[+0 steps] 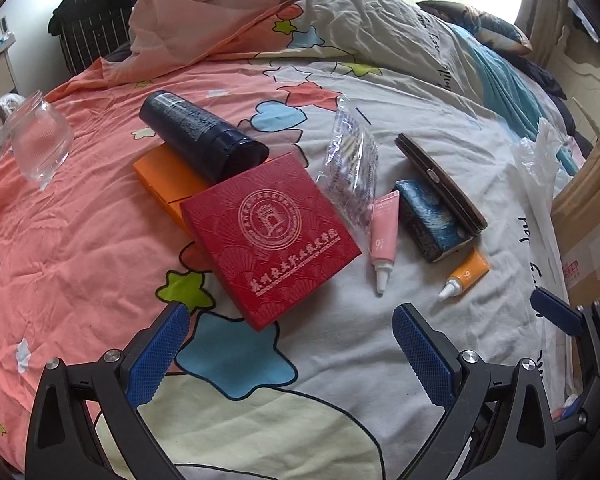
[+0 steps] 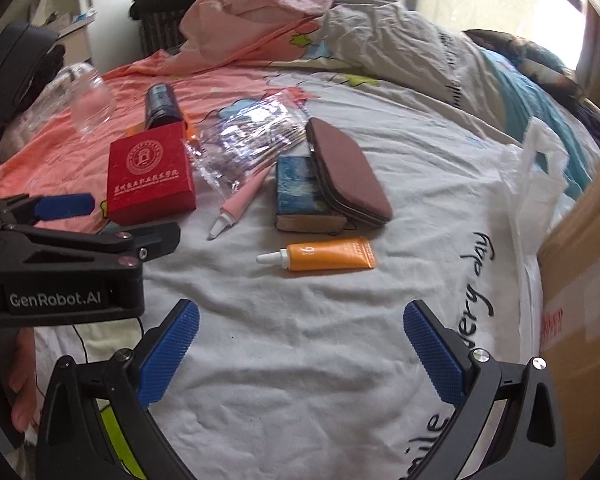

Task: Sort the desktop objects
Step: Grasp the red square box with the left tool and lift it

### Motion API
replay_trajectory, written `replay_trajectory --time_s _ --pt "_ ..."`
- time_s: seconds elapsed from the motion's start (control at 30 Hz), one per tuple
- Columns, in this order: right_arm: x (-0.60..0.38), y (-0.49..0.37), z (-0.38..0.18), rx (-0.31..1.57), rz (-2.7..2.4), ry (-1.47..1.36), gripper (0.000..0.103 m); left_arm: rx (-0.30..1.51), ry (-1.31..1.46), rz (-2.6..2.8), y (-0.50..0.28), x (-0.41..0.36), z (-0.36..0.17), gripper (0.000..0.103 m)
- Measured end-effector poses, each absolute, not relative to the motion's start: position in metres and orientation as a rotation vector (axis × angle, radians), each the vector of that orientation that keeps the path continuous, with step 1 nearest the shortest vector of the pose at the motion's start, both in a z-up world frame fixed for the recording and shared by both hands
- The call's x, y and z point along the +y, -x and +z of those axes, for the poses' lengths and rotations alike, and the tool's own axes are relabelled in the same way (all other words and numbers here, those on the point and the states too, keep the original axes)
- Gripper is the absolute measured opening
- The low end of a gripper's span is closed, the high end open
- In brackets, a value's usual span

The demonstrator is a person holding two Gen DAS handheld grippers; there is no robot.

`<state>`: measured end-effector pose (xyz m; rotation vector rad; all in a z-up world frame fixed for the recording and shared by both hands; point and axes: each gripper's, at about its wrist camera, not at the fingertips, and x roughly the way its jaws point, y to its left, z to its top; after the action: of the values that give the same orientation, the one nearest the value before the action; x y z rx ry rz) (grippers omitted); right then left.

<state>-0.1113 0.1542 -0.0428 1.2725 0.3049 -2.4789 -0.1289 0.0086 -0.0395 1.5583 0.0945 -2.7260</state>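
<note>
Nothing is seen sorted yet: everything is spread loose on the bed (image 1: 340, 360), and the whole job is judged to be ahead. The left tool (image 1: 292, 354) is held wide apart, empty, hovering just short of the red box (image 1: 270, 236). The right tool (image 2: 300, 350) is likewise spread wide with nothing between its fingers, poised above bare quilt near the orange tube (image 2: 328, 255).

The red box is seen lying partly over an orange box (image 1: 168, 182), and a dark cylinder bottle (image 1: 202, 138) is rested across both. Beside them a clear plastic bag (image 1: 350, 164) of small items is found, its contents too crinkled to be named. A pink tube (image 1: 384, 232) is laid just beside it, cap toward the tools. A brown case (image 2: 350, 172) is leaned on a blue patterned box (image 2: 300, 190); both are shut, so what is inside cannot be told.

As for containers: an empty glass jar (image 1: 40, 142) is tipped on the pink sheet, well apart from the cluster. A white plastic bag (image 2: 536, 184) and a cardboard carton (image 2: 580, 264) are seen at the right edge; nothing can be seen in either from here. Every item is left to be grouped.
</note>
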Motion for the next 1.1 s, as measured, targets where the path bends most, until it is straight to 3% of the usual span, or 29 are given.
replay_trajectory --time_s 0.13,0.87,1.1 --pt "0.158 0.122 -0.039 0.385 -2.453 -1.279 0.103 0.121 -1.574 -2.709 0.137 0.008 -0.041 0.103" --pt "0.160 0.154 -0.035 0.312 -2.311 -1.291 0.103 0.229 -1.569 -2.602 0.175 0.003 -0.059 0.103" --pt "0.165 0.157 -0.042 0.275 -2.299 -1.316 0.103 0.140 -1.568 -2.611 0.179 0.006 -0.064 0.103"
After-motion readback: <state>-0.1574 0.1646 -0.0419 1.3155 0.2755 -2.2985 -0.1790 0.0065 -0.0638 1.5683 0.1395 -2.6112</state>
